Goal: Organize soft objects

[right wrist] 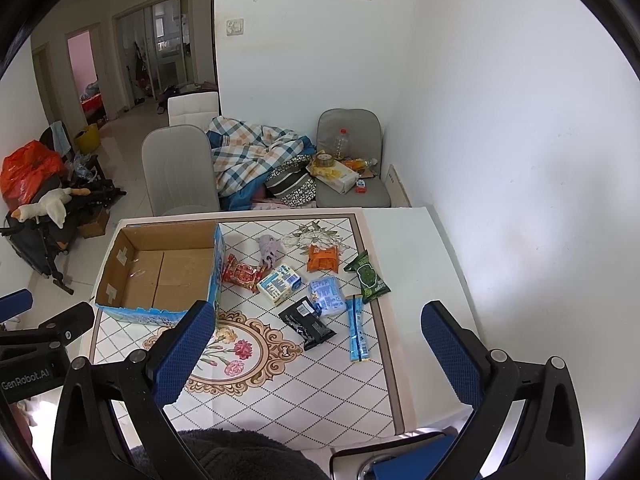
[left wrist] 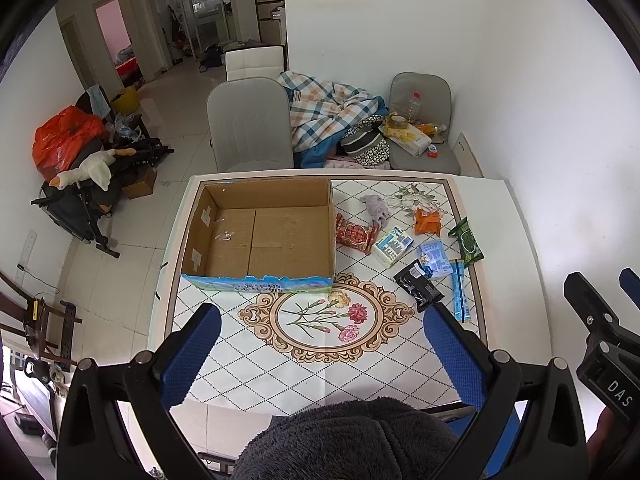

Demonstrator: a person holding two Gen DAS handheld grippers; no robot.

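Note:
An open cardboard box (left wrist: 256, 236) stands empty at the table's far left; it also shows in the right wrist view (right wrist: 160, 272). To its right lie several soft packets: a red packet (left wrist: 354, 234), a white-blue tissue pack (left wrist: 392, 245), an orange packet (left wrist: 428, 221), a green packet (left wrist: 467, 240), a light blue pack (left wrist: 436, 257), a black packet (left wrist: 418, 286), a blue stick pack (left wrist: 460, 290) and a lilac cloth (left wrist: 374, 208). My left gripper (left wrist: 320, 356) is open and empty above the table's near edge. My right gripper (right wrist: 320, 352) is open and empty, near the black packet (right wrist: 306, 322).
The patterned table (left wrist: 320, 360) stands against a white wall on the right. Grey chairs (left wrist: 250, 124) and a checked blanket (left wrist: 324, 108) lie behind the table. A stroller with a plush goose (left wrist: 86, 170) stands on the floor at left. A dark fleece sleeve (left wrist: 344, 440) fills the bottom.

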